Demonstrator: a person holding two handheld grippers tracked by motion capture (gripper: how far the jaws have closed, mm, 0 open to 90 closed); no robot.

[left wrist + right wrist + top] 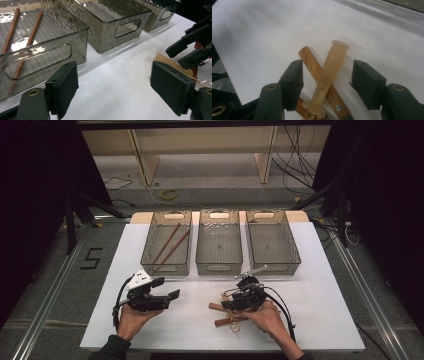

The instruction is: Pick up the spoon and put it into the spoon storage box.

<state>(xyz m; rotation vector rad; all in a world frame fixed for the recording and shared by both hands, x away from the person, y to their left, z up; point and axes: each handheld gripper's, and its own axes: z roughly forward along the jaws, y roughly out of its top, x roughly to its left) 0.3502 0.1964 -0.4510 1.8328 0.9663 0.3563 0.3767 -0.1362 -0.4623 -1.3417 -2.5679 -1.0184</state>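
Right claw [325,80]: spread, jaws standing either side of a pile of utensils without touching them. In the right gripper view a pale handle [329,77] runs up the centre of the frame between the jaws, its flared end uppermost. It lies crossed over a wooden handle [312,65] that slants from upper left to lower right; a rivet shows near the bottom of the frame. In the high view this claw [229,299] sits lower centre-right, held in the person's right hand [267,317], directly above the pile [227,315] on the desk [310,310].

Left claw [113,92]: spread wide, nothing between the jaws but bare white surface. In the high view it [167,288] sits lower left, held in the left hand [131,320], pointing towards frame right and well apart from the pile.

Three smoky see-through bins stand in a row across the upper middle of the high view, just beside one another. The left bin [150,247] holds two thin brown sticks [170,245] lying lengthwise and nearly parallel. In the left gripper view the same sticks [27,45] lie at upper left. The middle bin [219,265] and right bin [295,255] carry no visible contents.

The other claw's black jaws enter the left gripper view at the right edge, above a corner of a wooden piece [166,61].
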